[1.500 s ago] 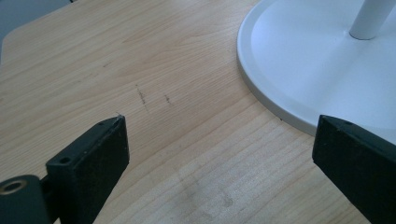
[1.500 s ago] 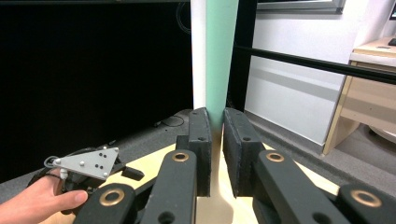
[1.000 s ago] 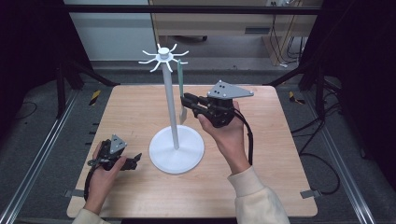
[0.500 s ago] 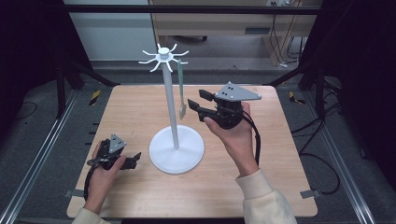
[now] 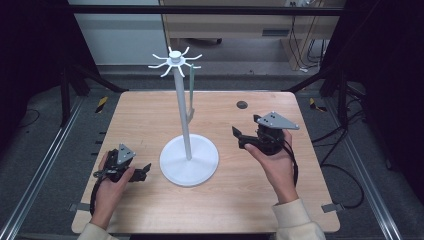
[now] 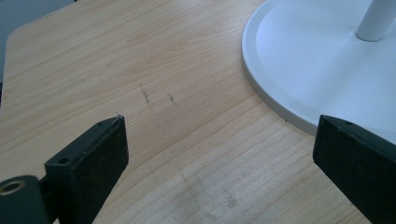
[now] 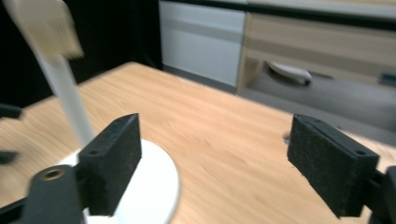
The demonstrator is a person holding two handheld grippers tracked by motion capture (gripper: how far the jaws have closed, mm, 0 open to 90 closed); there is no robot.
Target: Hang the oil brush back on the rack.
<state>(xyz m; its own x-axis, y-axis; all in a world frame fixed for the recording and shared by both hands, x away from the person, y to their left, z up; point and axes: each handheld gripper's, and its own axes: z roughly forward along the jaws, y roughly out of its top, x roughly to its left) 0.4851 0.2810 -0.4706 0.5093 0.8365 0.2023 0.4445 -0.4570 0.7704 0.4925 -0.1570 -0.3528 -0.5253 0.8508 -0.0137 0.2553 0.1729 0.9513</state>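
Overhead, the high view took in the whole light wooden table [image 5: 150,115], with the white metal stand [image 5: 188,159] on its round base near the middle and a thin pale green strip [image 5: 191,100] hanging from one of the hooks at its top. That strip's full length was visible from above, whereas the right gripper view caught just a blurred pale piece [image 7: 44,25] at its upper left, beside the stand's white pole [image 7: 70,105].

The left gripper view added fine detail: faint dark scuff marks [image 6: 148,95] on the wood grain and the raised rim of the stand's base [image 6: 275,93], just beyond the jaws.

Half a second earlier the right gripper [image 5: 240,137] was held high, close to the pole; now it sat lower and well to the right of the base, nearer the person. The left gripper [image 5: 142,171] lay where it had been, just left of the base.

Both grippers' jaws stood wide apart with nothing between them, as each gripper view showed [image 6: 215,154] [image 7: 219,163].
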